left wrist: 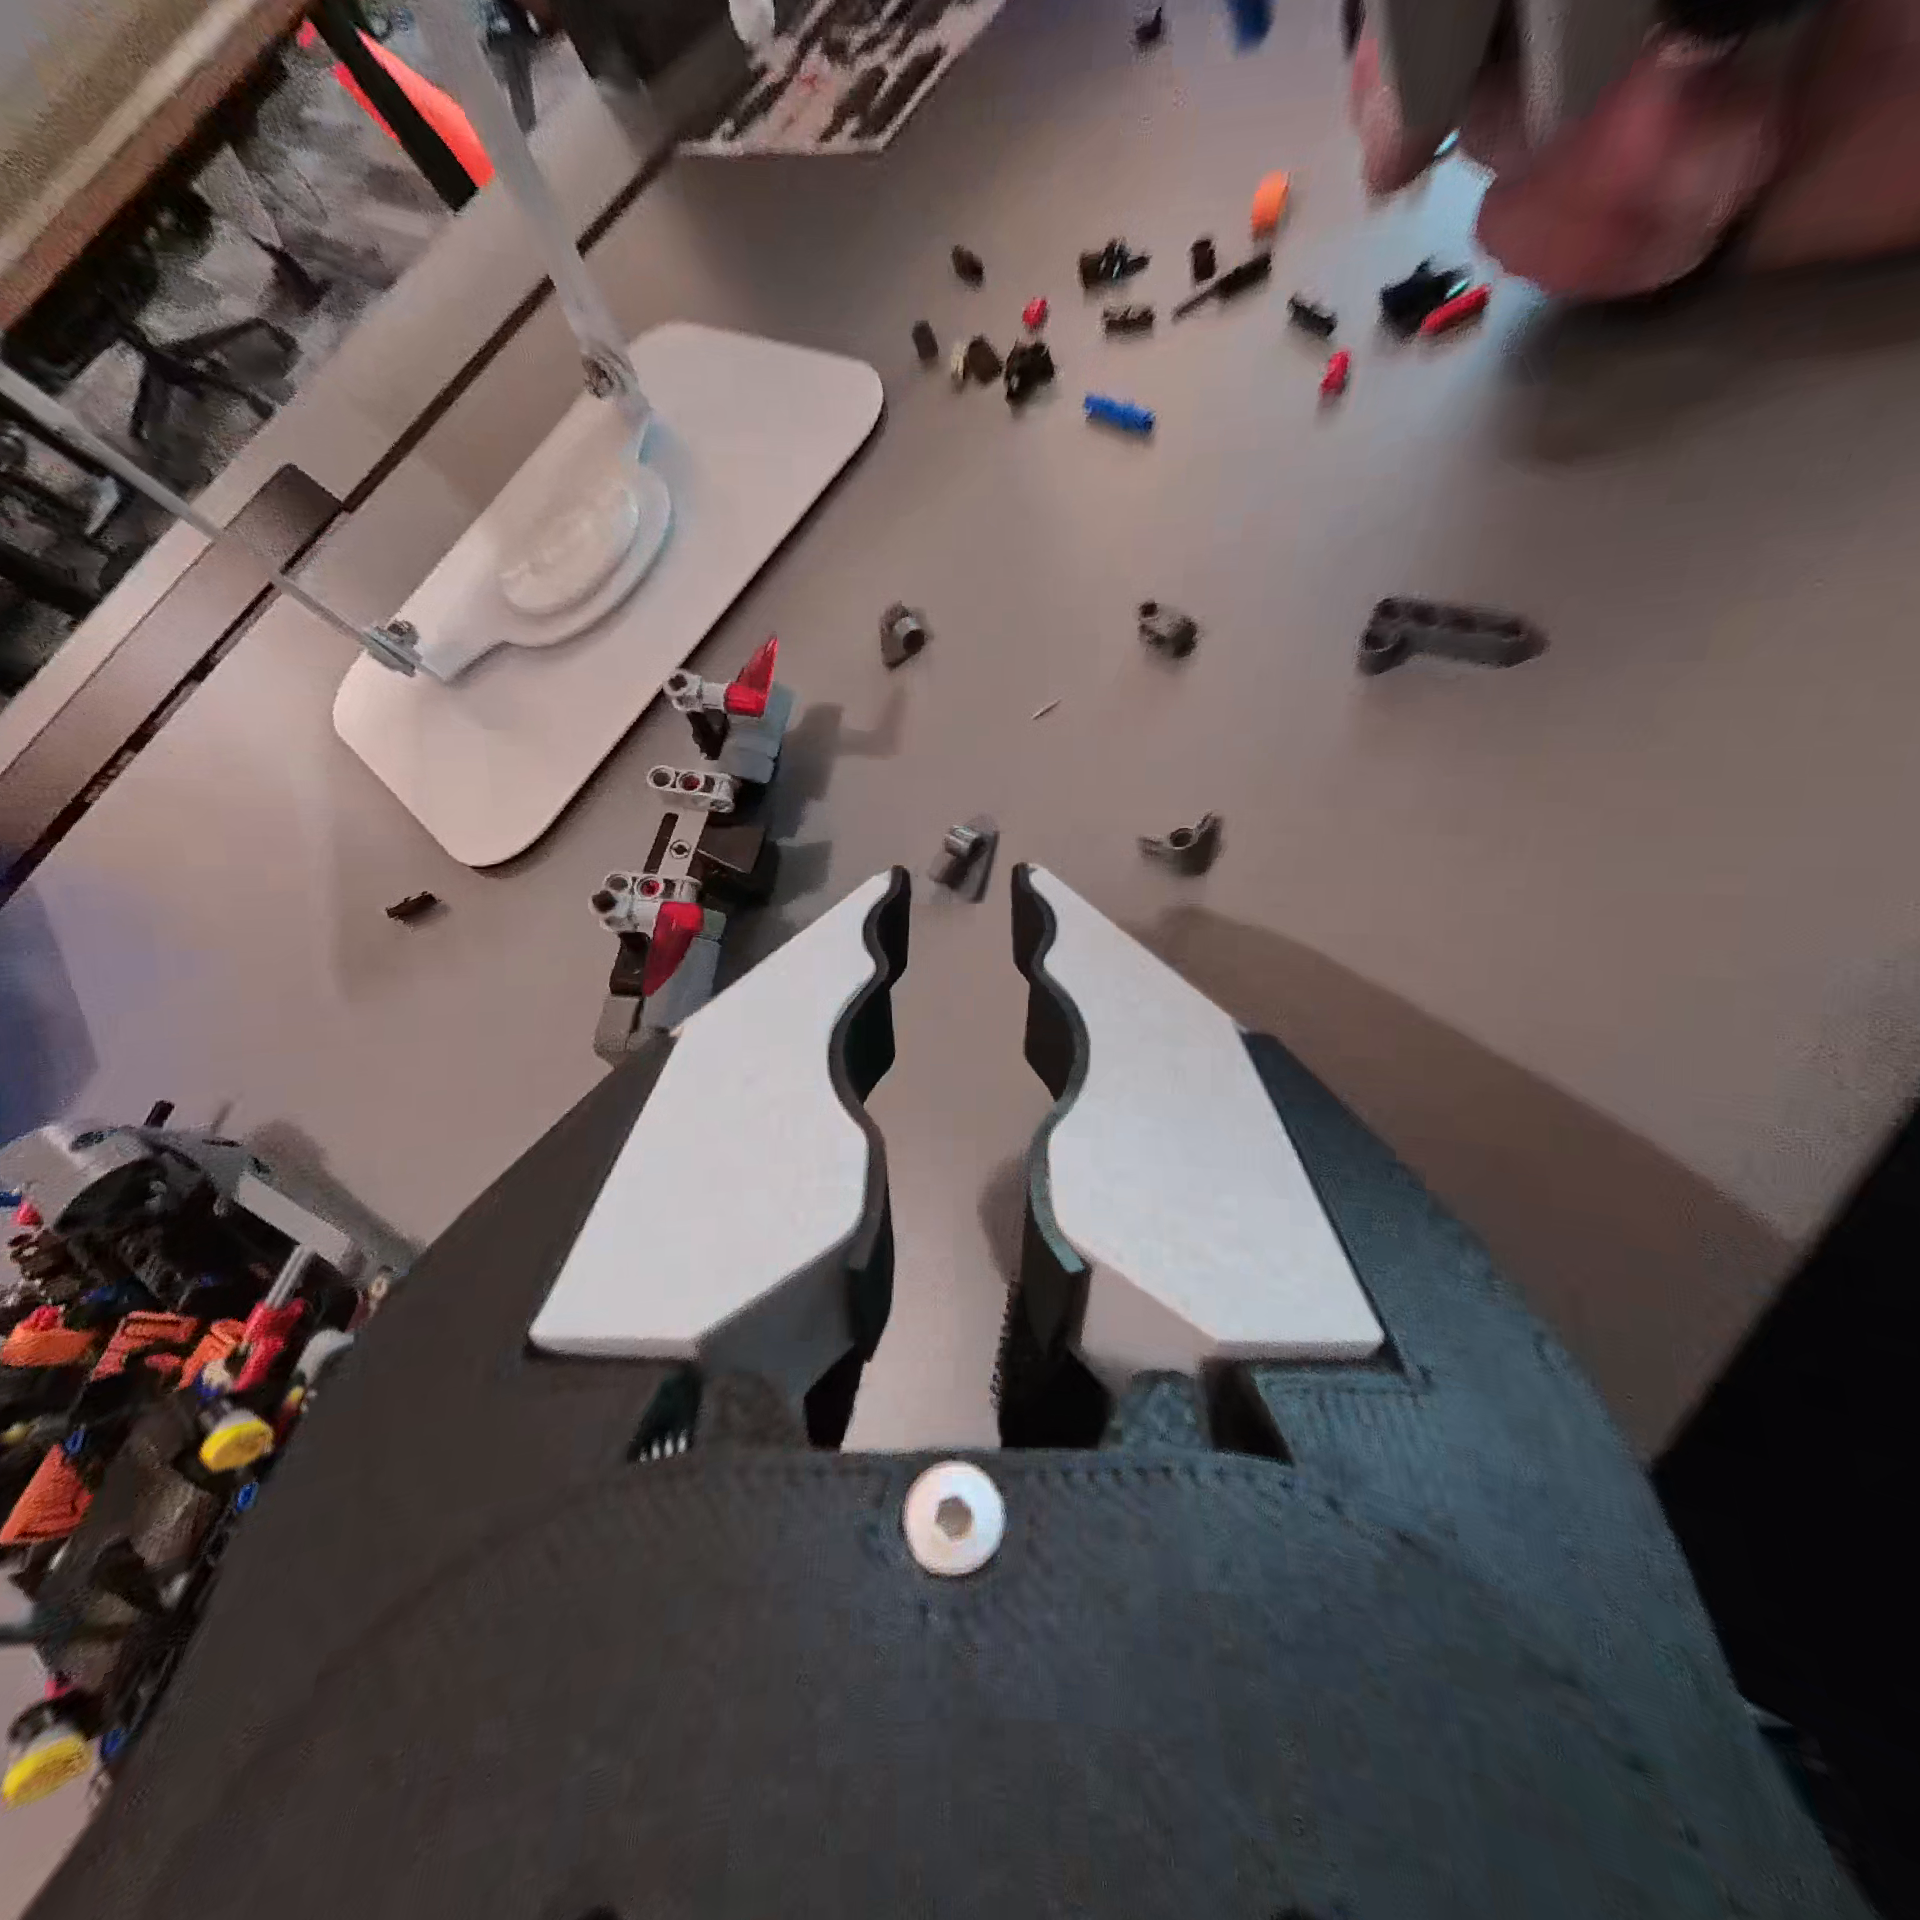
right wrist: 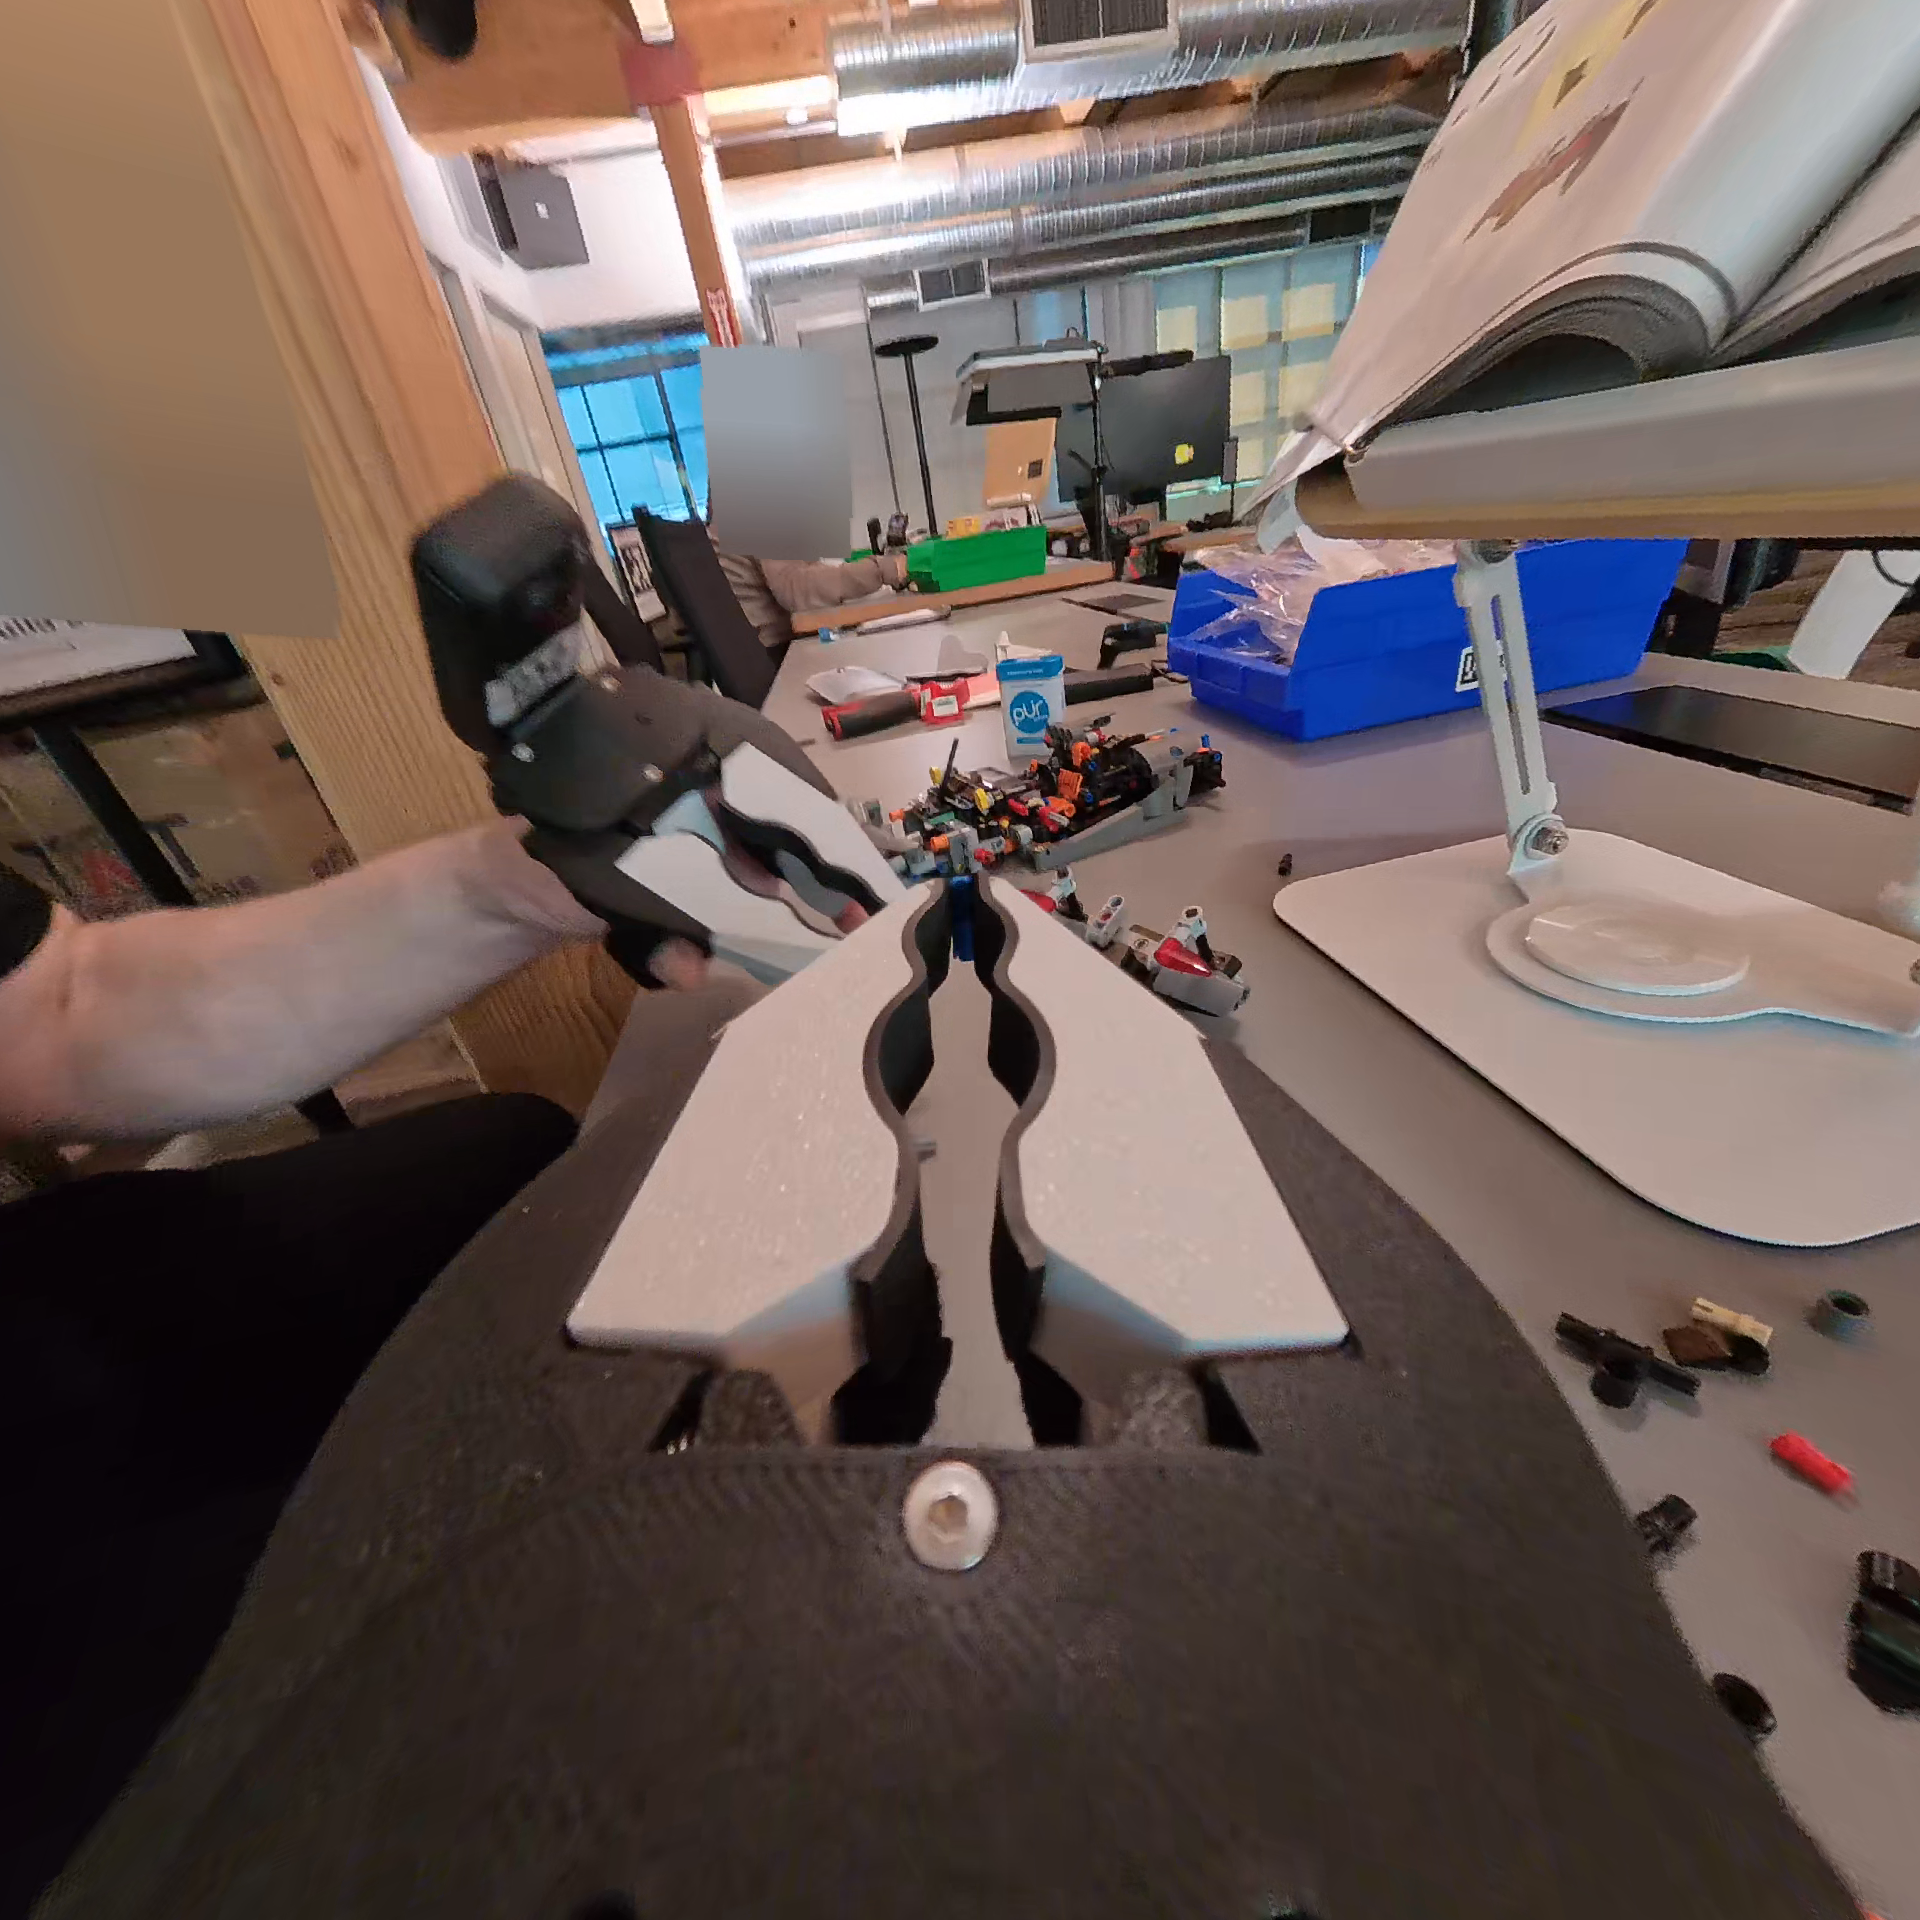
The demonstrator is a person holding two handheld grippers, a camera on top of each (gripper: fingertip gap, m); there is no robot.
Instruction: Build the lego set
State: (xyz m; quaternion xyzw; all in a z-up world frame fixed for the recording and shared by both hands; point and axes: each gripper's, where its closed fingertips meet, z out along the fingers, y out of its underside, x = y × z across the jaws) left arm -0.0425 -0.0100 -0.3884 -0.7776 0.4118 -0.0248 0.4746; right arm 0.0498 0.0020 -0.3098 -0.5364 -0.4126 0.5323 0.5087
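item: left gripper [left wrist: 961, 883], jaws apart, nothing between them, hovering over the grey table [left wrist: 1351, 831] with a small grey connector [left wrist: 966, 850] just beyond the tips. item: right gripper [right wrist: 964, 914], raised off the table, jaws nearly together and pinching a small blue pin [right wrist: 963, 920] at the very tips. item: sub-assembly [left wrist: 696, 831] of grey, black and red pieces, lying just left of the left gripper; larger partly built model [right wrist: 1049, 805] farther along the table. item: loose parts scattered near the far edge, including a blue pin [left wrist: 1119, 412], and a bent dark beam [left wrist: 1444, 634]. item: instruction book [right wrist: 1621, 229] on a white stand [right wrist: 1558, 987]. risks, judged: the pin is held by a slim tip grip, so a knock or slight loosening could drop it among the loose parts; the two grippers sit close together, so a hasty move could bump them; a low sweep by the left could scatter the small connector or push the sub-assembly.
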